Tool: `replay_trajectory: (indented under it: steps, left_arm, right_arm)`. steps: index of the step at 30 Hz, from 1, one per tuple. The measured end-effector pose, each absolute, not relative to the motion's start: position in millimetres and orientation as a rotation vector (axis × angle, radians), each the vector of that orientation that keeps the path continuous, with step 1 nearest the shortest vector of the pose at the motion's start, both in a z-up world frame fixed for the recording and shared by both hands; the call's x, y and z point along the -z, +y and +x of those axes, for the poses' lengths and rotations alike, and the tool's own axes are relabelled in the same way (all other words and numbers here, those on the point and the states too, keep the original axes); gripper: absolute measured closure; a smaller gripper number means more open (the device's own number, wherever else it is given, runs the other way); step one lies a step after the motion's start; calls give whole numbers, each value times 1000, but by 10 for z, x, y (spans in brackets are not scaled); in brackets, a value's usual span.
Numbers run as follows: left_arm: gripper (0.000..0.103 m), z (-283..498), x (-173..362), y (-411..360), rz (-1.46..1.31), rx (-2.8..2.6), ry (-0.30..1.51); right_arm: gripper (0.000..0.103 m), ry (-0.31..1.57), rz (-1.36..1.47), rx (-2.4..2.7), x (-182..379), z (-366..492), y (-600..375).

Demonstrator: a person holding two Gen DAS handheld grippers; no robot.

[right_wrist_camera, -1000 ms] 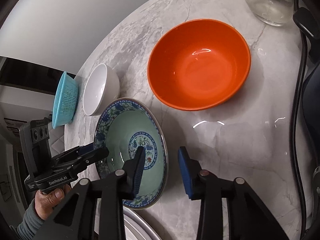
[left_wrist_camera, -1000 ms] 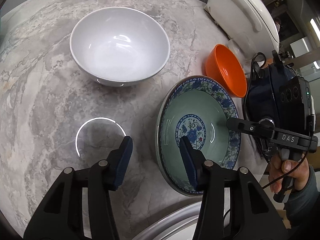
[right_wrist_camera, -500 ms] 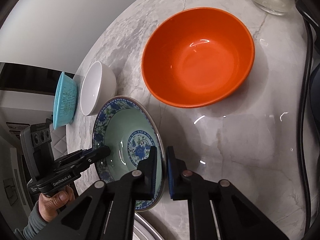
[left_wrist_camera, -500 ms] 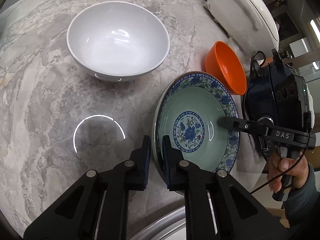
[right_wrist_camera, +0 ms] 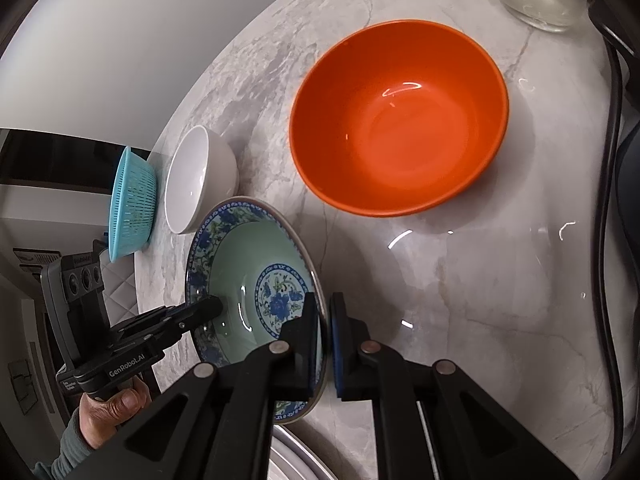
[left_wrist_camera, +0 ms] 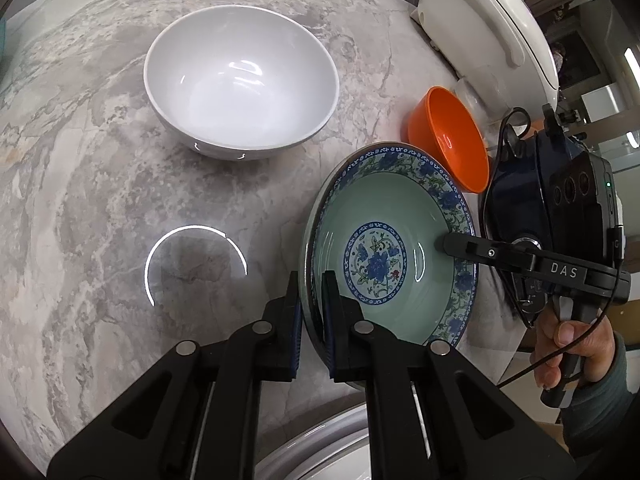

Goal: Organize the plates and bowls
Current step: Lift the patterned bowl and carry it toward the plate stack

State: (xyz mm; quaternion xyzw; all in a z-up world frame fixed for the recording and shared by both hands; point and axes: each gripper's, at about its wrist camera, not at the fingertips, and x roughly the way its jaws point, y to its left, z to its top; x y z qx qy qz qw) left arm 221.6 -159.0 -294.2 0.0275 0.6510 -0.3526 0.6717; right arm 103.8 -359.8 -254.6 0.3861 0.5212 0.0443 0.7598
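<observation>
I have both grippers on the same dish. My left gripper has its fingers clamped on the near-left rim of the patterned plate, one pad outside the rim and one inside. My right gripper pinches the opposite rim in the same way, fingers pressed together on the edge; in the left wrist view its tip reaches into the green well from the right. Both sets of fingers have just been closing, and the plate's rim sits between them.

The plate, green inside with a blue flowered border, is on the marble desk, between the white bowl and the orange bowl. I cannot tell whether it is lifted off the desk. The white bowl stands upright behind and to the left; the orange bowl stands upright just beyond the plate's right side, apart from it. A turquoise strainer lies past the white bowl. A white plate shows at the bottom edge below my fingers.
</observation>
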Motion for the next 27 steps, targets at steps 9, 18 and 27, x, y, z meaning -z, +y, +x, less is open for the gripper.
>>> replay_trajectory:
  steps: [9, 18, 27]
  left_arm:
    - [96, 2221, 2660, -1150, 8, 758, 1448]
    - [96, 2212, 2380, -110, -63, 634, 1406]
    - [96, 2139, 2459, 1031, -147, 487, 1414]
  right_arm:
    - [95, 1129, 821, -128, 2363, 1127, -3405]
    - [95, 1146, 747, -238, 2164, 1444, -2682]
    - [94, 1210, 646, -360, 2223, 1834, -1643]
